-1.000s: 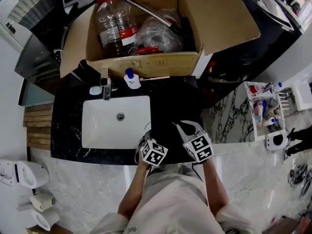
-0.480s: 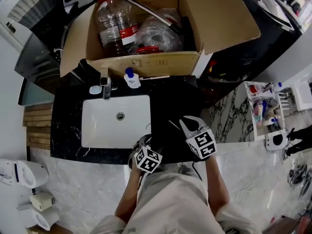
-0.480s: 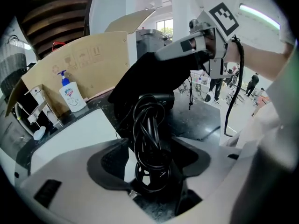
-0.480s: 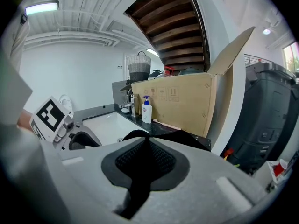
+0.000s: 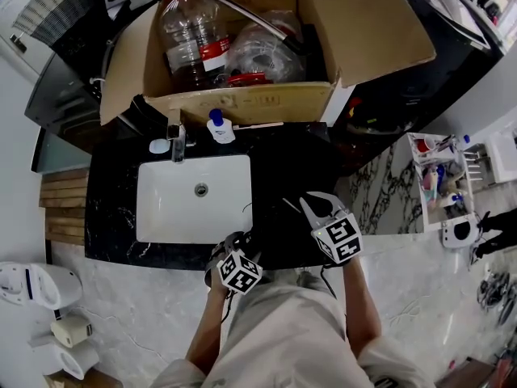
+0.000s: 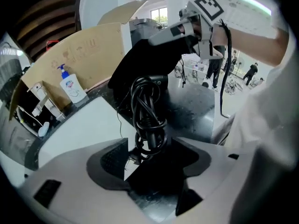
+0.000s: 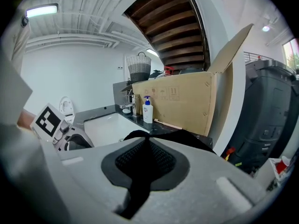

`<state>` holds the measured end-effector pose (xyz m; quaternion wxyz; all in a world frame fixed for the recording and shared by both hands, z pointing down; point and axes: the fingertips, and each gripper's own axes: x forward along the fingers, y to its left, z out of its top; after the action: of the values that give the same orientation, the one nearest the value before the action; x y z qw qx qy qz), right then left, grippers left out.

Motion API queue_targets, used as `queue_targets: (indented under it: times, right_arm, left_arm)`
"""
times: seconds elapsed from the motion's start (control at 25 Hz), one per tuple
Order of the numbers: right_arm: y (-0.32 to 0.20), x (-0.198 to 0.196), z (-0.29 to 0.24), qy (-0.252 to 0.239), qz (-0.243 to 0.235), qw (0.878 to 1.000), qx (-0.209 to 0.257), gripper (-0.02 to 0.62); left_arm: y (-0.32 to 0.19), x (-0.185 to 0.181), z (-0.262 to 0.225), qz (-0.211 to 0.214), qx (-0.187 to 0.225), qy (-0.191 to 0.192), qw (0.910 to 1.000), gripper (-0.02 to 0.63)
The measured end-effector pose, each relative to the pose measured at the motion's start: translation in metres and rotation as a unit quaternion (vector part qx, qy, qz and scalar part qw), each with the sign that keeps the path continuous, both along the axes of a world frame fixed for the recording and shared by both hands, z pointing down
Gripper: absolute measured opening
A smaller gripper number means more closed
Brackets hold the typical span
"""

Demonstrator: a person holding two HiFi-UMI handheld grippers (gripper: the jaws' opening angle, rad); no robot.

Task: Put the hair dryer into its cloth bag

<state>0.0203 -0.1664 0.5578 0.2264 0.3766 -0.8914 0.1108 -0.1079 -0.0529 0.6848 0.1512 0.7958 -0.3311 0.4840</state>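
Now my left gripper [image 6: 149,158] clamps the rigid, probably weighty hair dryer [image 6: 148,118] by its cord-wrapped handle at the counter's [image 5: 284,172] front edge, my right gripper [image 7: 145,148] pinched shut on the limp cloth bag [image 7: 184,136].

dryer [image 6: 150,84] — body mostly hidden by its cord [image 6: 148,118] coil and bag [image 6: 140,62] | head view: dryer and bag lost against black counter [image 5: 113,208] | box [image 5: 242,103] — top cut off by edge, print too small to read
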Motion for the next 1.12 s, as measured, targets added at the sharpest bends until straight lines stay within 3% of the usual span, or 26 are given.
queue_targets:
  times: [0.04,0.2,0.36,1.12]
  right_arm:
    - [-0.002,0.002,-0.003,-0.002,0.002,1.0,0.001,0.026]
    - [-0.007,0.004,-0.01,-0.007,0.004,1.0,0.005,0.026]
    - [0.001,-0.002,-0.005,-0.003,-0.007,1.0,-0.004,0.026]
    - [0.051,-0.034,0.006,0.011,-0.079,0.996,-0.032,0.025]
  left_arm:
    - [-0.002,-0.002,0.002,0.0,0.008,-0.014,0.9999,0.286]
    - [-0.004,-0.001,0.003,0.024,0.025,-0.043,0.9985,0.177]
    - [-0.008,-0.003,-0.006,0.001,0.03,-0.001,0.9995,0.108]
    - [-0.039,0.048,-0.029,-0.015,0.055,0.076,0.9955,0.086]
